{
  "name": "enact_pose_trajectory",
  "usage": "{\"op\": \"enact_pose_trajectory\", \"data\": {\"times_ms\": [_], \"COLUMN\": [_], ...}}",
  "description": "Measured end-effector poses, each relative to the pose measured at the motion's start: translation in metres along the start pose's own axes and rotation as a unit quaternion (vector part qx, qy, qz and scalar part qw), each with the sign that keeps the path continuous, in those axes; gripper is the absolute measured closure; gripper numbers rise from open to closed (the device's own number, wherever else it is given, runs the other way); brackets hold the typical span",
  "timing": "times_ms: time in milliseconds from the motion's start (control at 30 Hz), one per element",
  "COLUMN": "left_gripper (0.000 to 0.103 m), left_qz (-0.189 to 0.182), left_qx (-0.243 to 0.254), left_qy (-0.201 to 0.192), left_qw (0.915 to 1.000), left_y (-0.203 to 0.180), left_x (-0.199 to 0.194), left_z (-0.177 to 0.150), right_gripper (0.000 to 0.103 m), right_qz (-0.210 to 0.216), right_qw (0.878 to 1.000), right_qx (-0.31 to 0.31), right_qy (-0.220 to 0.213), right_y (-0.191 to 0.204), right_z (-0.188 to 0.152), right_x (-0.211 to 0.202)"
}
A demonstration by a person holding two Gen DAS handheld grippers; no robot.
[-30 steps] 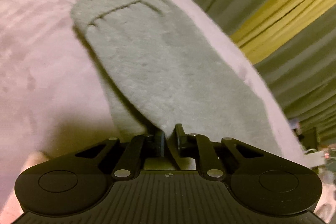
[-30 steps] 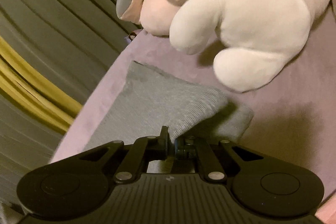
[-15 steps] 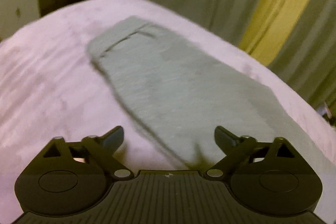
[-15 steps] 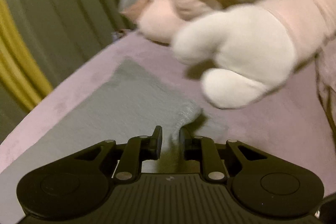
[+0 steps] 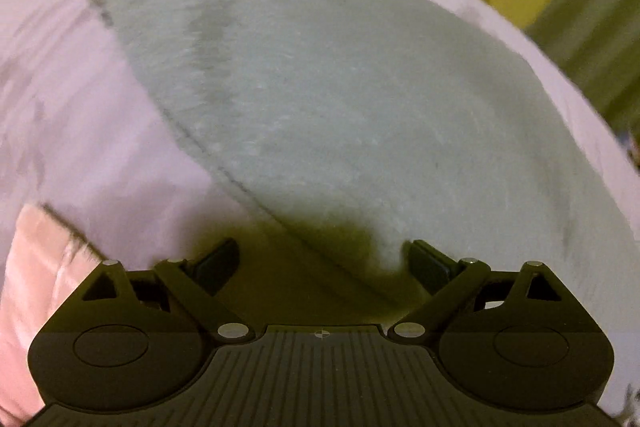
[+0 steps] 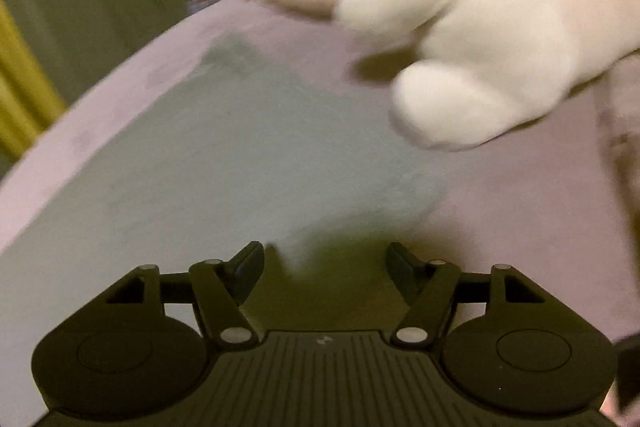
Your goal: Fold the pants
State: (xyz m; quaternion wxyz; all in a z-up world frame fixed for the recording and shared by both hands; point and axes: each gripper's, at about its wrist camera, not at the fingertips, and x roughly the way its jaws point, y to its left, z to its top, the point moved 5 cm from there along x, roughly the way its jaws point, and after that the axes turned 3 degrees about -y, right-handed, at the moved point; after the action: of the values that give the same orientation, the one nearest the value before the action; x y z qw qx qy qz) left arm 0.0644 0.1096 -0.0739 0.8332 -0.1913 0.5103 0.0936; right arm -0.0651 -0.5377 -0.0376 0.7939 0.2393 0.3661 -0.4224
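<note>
- Now the grey pants (image 5: 320,87) lie flat on the pink bedspread (image 5: 72,107), stretching from 6 towards 11 o'clock in the left wrist view.
- Left gripper (image 5: 322,261): released, jaws wide, just opened, nothing between them.
- Right gripper (image 6: 326,261): released, jaws just opening above the pants' edge.
- White plush toy (image 6: 480,67) sits at 1 o'clock, beside the pants.

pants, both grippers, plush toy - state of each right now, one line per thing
pants: lying flat on the bed cover, held by neither gripper
left gripper: open, nothing between the jaws
right gripper: open, jaws have just been opening, nothing between them
plush toy: lying beyond the pants, untouched
</note>
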Motion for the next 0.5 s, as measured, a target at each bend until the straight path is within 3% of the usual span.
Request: {"op": "enact_pose_trajectory", "data": {"times_ms": [67,100,200,300,367,400,500], "left_gripper": [0.006,0.006,0.006,0.006,0.006,0.006,0.006], "left_qz": [0.001,-0.001,0.000,0.011,0.017,0.019,0.020], "left_qx": [-0.017,-0.020,-0.019,0.000,0.015,0.026,0.062], "left_qy": [-0.006,-0.008,-0.015,-0.017,-0.024,-0.028,-0.044], "left_qw": [0.9998,0.9998,0.9997,0.9998,0.9995,0.9991,0.9969], "left_y": [0.007,0.009,0.010,0.003,-0.004,-0.007,-0.020], "left_x": [-0.004,-0.006,-0.011,-0.011,-0.013,-0.016,-0.023], "left_z": [-0.001,-0.003,-0.005,-0.010,-0.008,-0.009,-0.011], "right_gripper": [0.023,0.021,0.014,0.005,0.005,0.005,0.005], "right_qz": [-0.037,-0.033,0.013,0.095,0.148,0.166,0.166], "right_qw": [0.999,0.998,0.992,0.982,0.978,0.979,0.980], "right_qx": [0.000,-0.006,-0.050,-0.097,-0.101,-0.099,-0.091], "right_qy": [-0.040,-0.059,-0.115,-0.133,-0.103,-0.067,0.056], "right_y": [0.000,0.002,0.022,0.057,0.076,0.085,0.101], "right_z": [0.004,0.005,0.008,0.006,-0.002,-0.008,-0.022], "right_x": [-0.013,-0.019,-0.045,-0.058,-0.050,-0.039,0.002]}}
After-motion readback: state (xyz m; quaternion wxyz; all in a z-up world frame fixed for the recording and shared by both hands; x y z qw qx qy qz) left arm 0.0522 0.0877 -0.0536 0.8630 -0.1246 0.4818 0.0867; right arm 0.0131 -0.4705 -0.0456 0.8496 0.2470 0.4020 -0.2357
